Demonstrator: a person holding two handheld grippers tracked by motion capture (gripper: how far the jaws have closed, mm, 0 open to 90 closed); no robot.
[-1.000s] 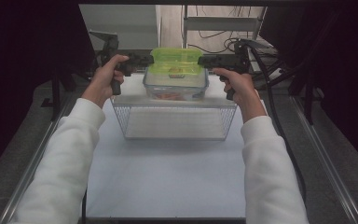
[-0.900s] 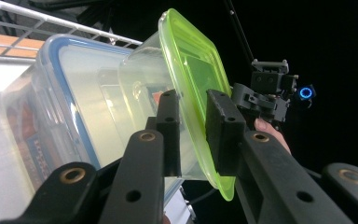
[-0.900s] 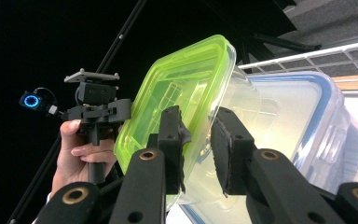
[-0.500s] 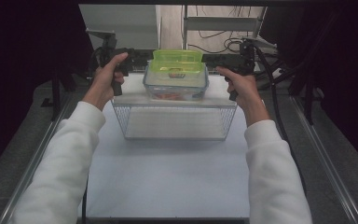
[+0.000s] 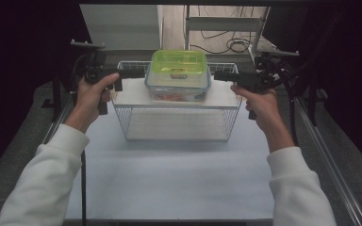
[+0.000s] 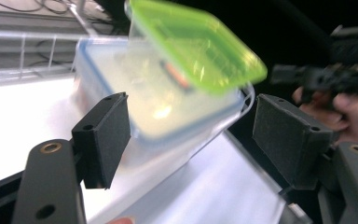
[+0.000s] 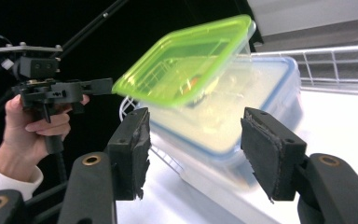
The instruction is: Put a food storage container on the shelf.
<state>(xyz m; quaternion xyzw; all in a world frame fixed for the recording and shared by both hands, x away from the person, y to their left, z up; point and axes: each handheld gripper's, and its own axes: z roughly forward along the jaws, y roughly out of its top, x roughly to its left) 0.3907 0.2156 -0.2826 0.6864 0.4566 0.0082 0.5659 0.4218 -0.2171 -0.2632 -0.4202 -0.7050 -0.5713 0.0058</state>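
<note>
Clear plastic with a blue-edged rim, the food box [image 5: 177, 86] sits on the white board [image 5: 132, 96] that lies across the top of the wire basket [image 5: 176, 123], and a smaller box with a lime-green lid [image 5: 178, 63] is stacked on top of it. Seen from above, the food box lies with its long axis running side to side along the basket's length, its short ends turned toward the two grippers; both lids face up and it rests flat. Something reddish shows through its wall, too blurred to name. The left gripper [image 5: 134, 74] is just off the box's left end, over the basket's left rim, and its jaws have just been opening; they stand spread, with nothing pinched, the box beyond the pads [image 6: 107, 135]. The right gripper [image 5: 220, 76] is level with it at the box's right end, over the basket's right rim; its jaws too have just been opening and stand apart, pads [image 7: 270, 156] clear of the box, which rests free between the two tools.
</note>
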